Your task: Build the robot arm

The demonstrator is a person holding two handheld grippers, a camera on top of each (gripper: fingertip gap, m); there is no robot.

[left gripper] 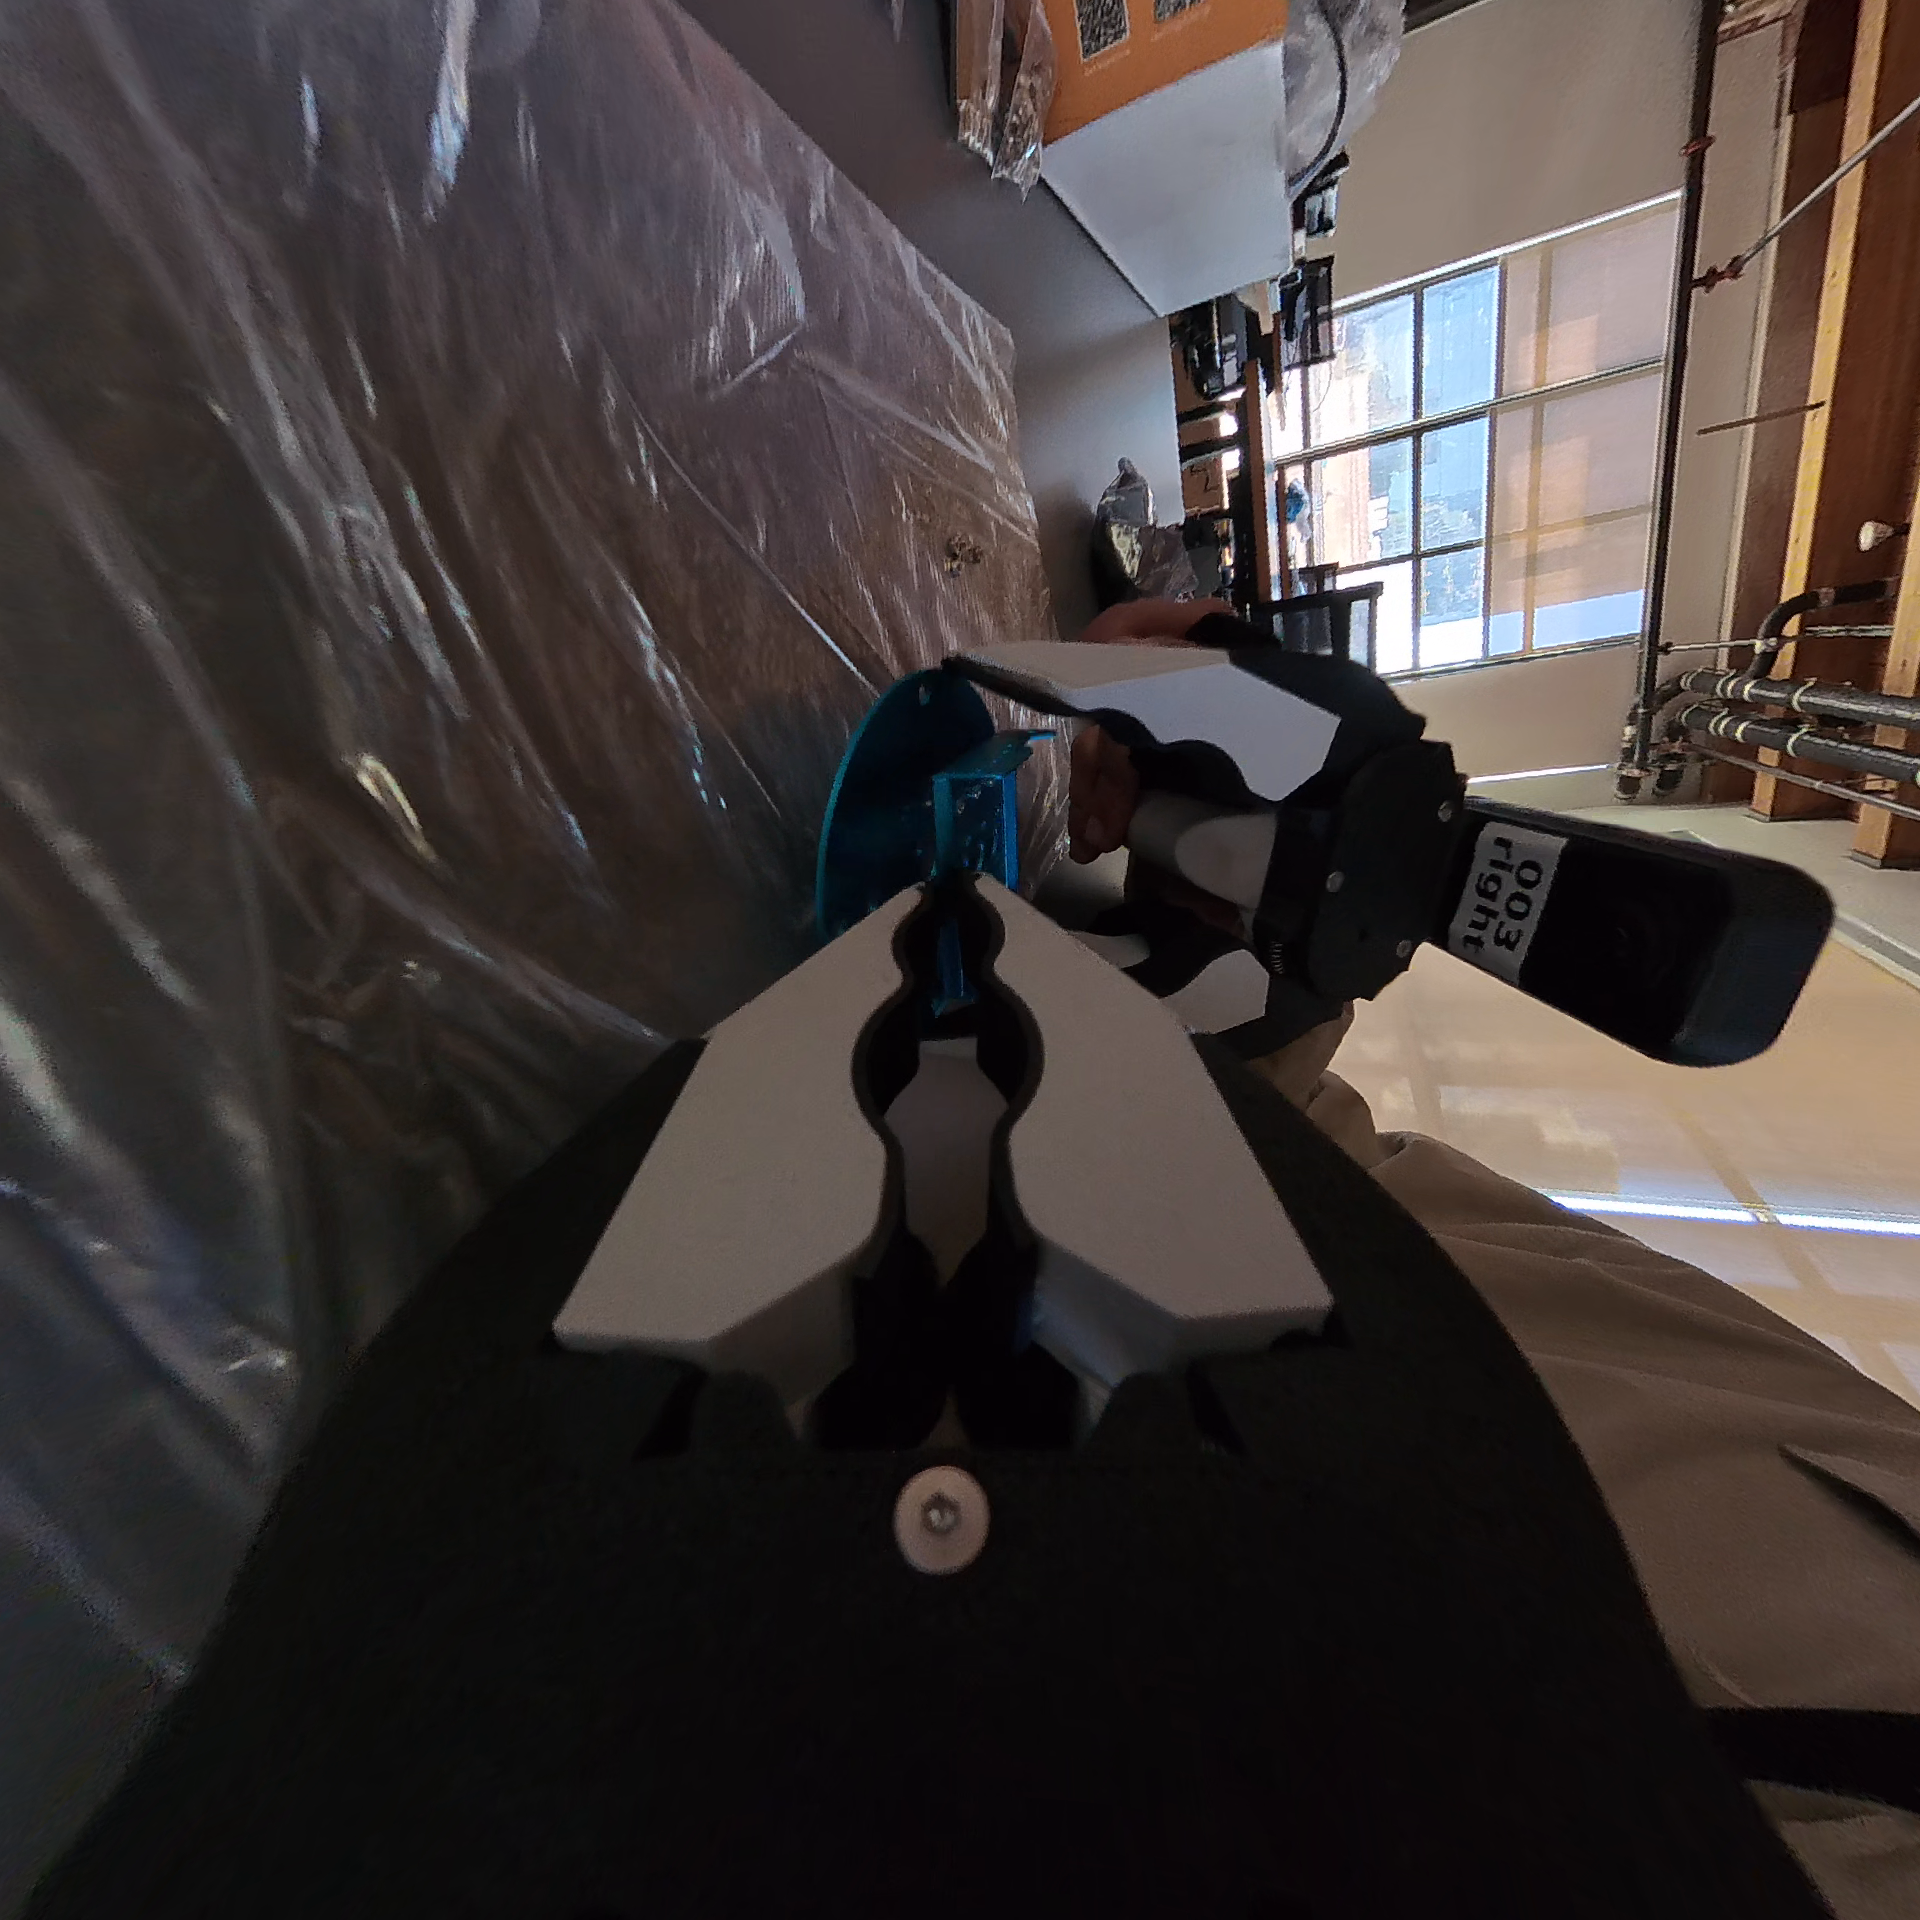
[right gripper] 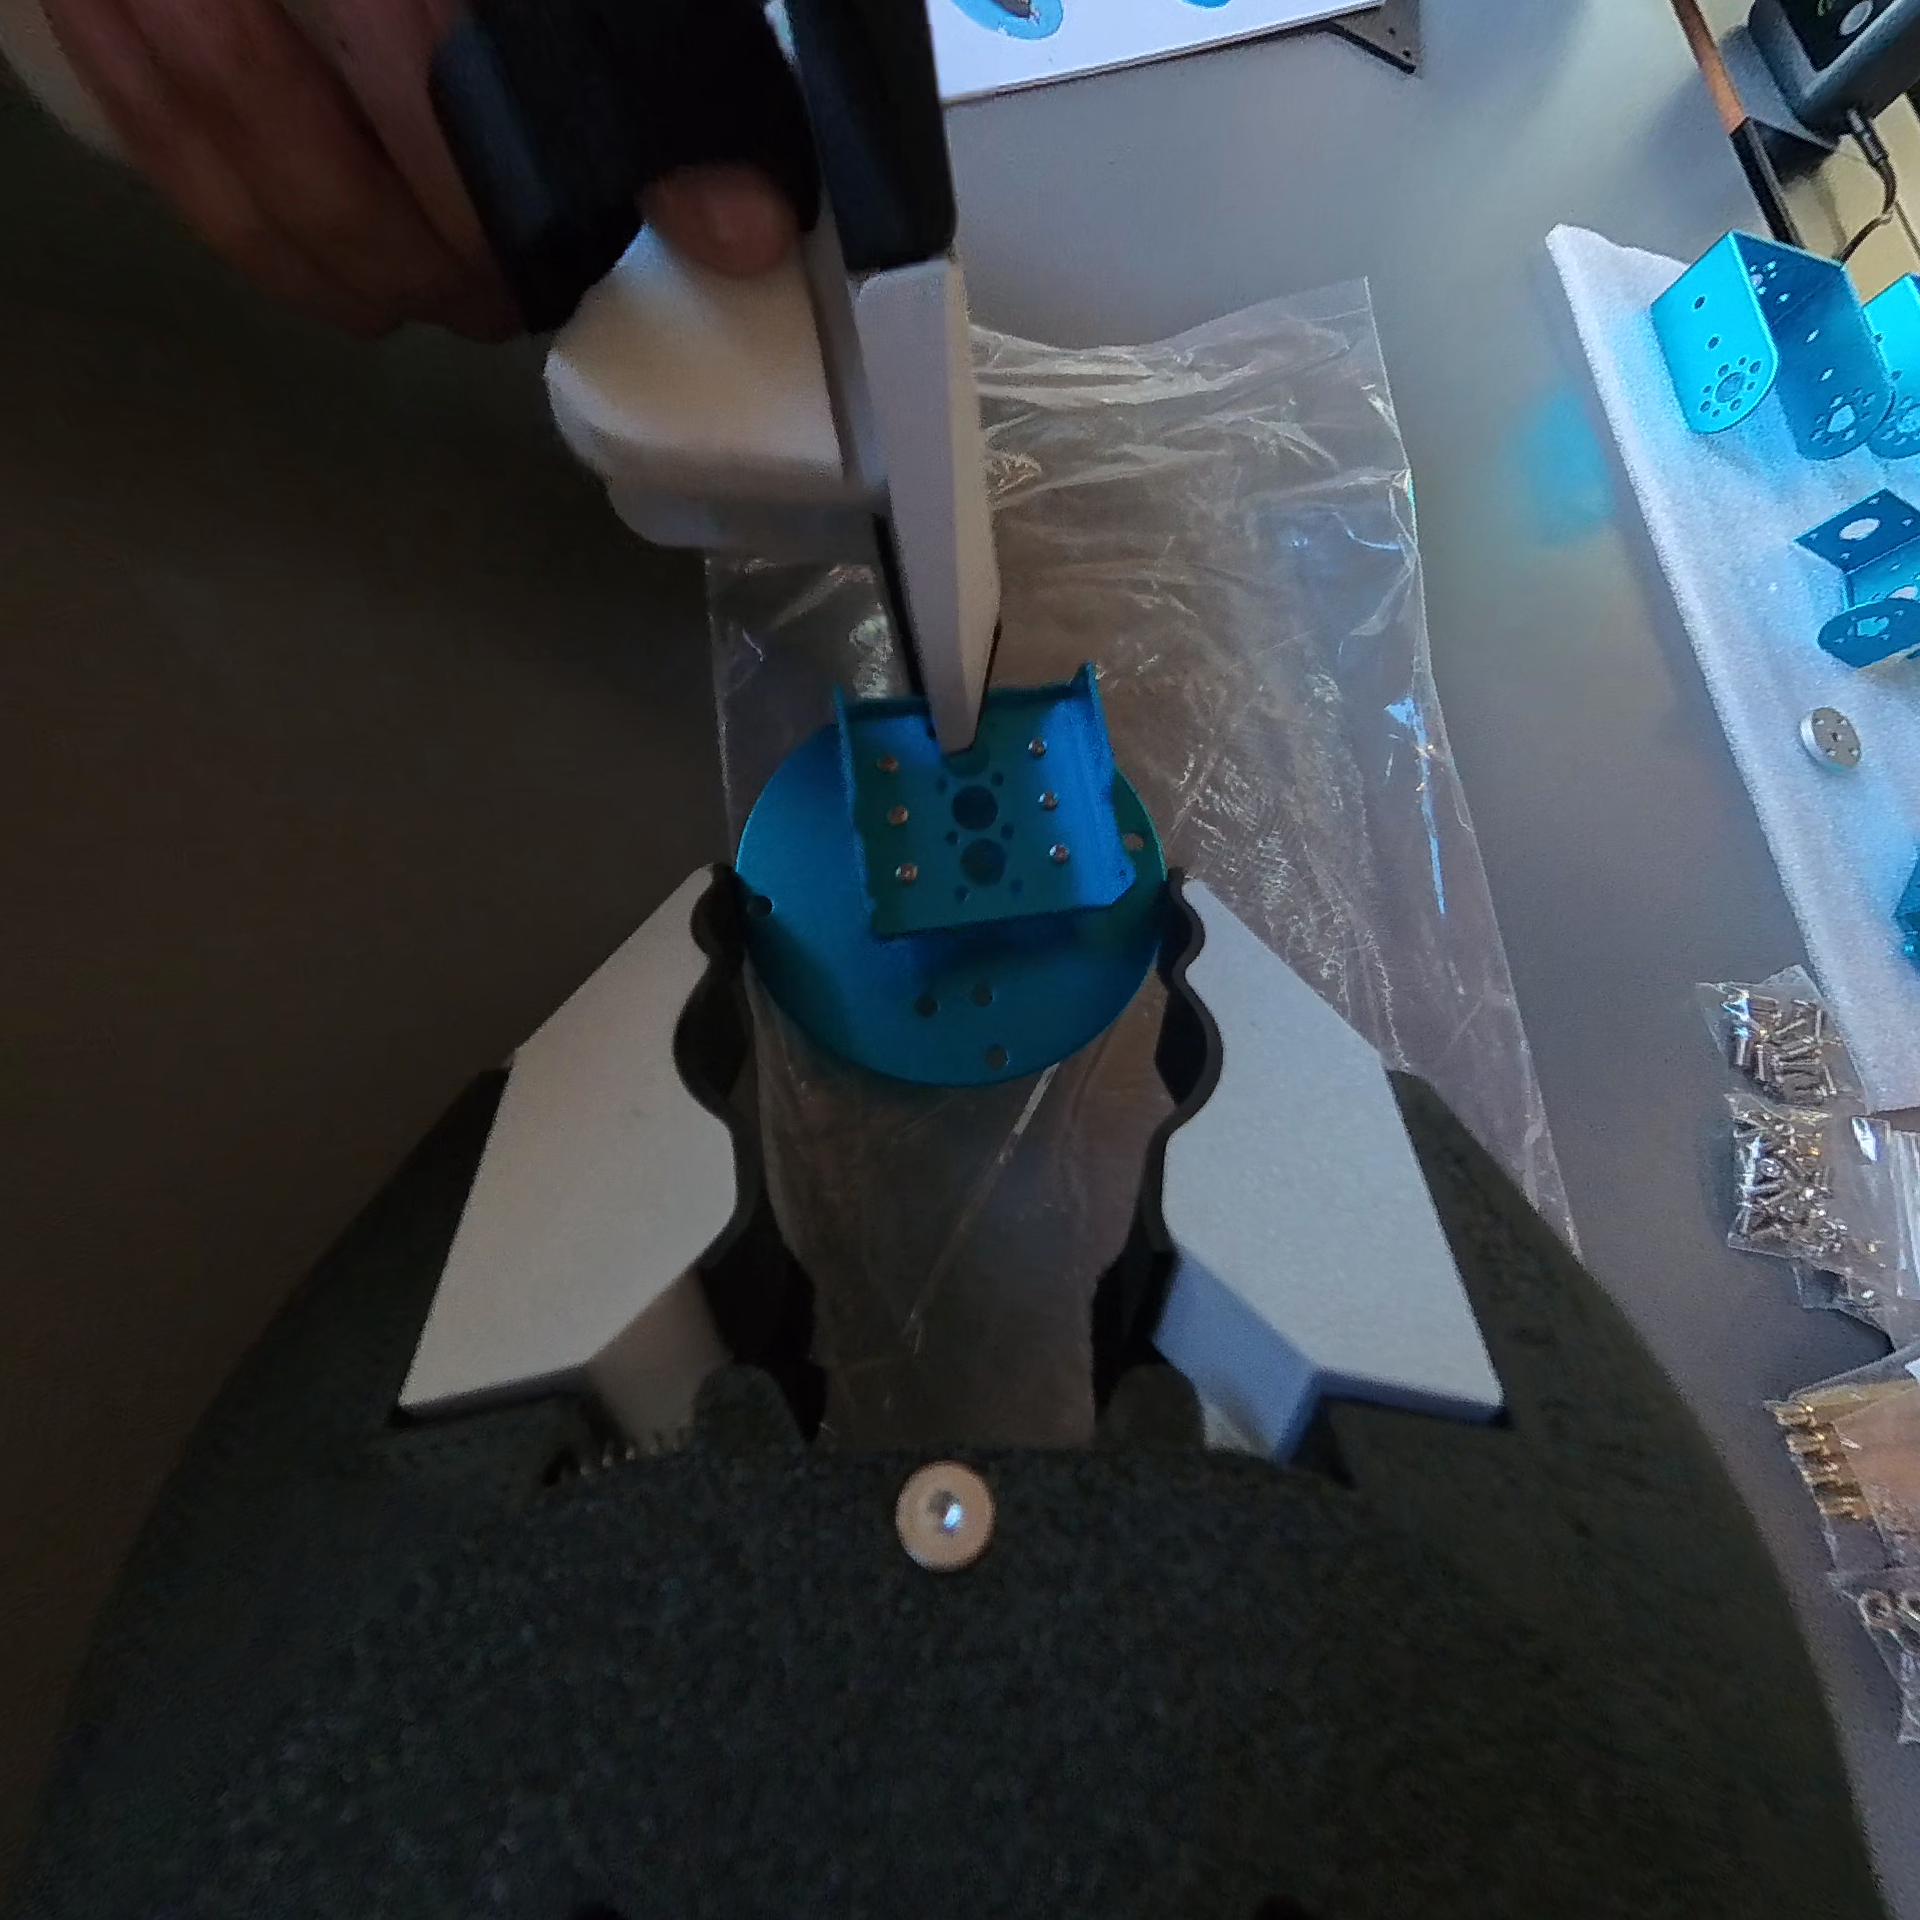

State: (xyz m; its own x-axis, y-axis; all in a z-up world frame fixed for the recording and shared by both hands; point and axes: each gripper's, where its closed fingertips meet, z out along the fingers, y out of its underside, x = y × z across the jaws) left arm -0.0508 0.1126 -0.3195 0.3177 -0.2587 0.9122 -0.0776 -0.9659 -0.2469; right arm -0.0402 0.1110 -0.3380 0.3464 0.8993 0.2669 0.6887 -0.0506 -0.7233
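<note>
A blue metal disc (right gripper: 935, 1008) carries a blue U-shaped bracket (right gripper: 977, 821) with holes and small screws. My right gripper (right gripper: 948, 904) has its fingers wide apart, one touching each side of the disc's rim, so it holds the disc over a clear plastic bag (right gripper: 1195, 623). My left gripper (right gripper: 956, 727) comes in from above and is shut on the bracket's far wall. In the left wrist view my left gripper (left gripper: 961, 888) pinches the bracket (left gripper: 971, 821), with the disc (left gripper: 883, 800) edge-on behind it and the right gripper (left gripper: 1029, 805) beside it.
A white foam sheet (right gripper: 1662, 520) at the right holds several blue brackets (right gripper: 1745, 343) and a silver hub (right gripper: 1829, 738). Small bags of screws (right gripper: 1787, 1143) lie at the right edge. The grey table (right gripper: 416, 727) is to the left. A white sheet (right gripper: 1091, 42) lies at the far side. Only a small space, under 4 cm, lies between the two pairs of fingers.
</note>
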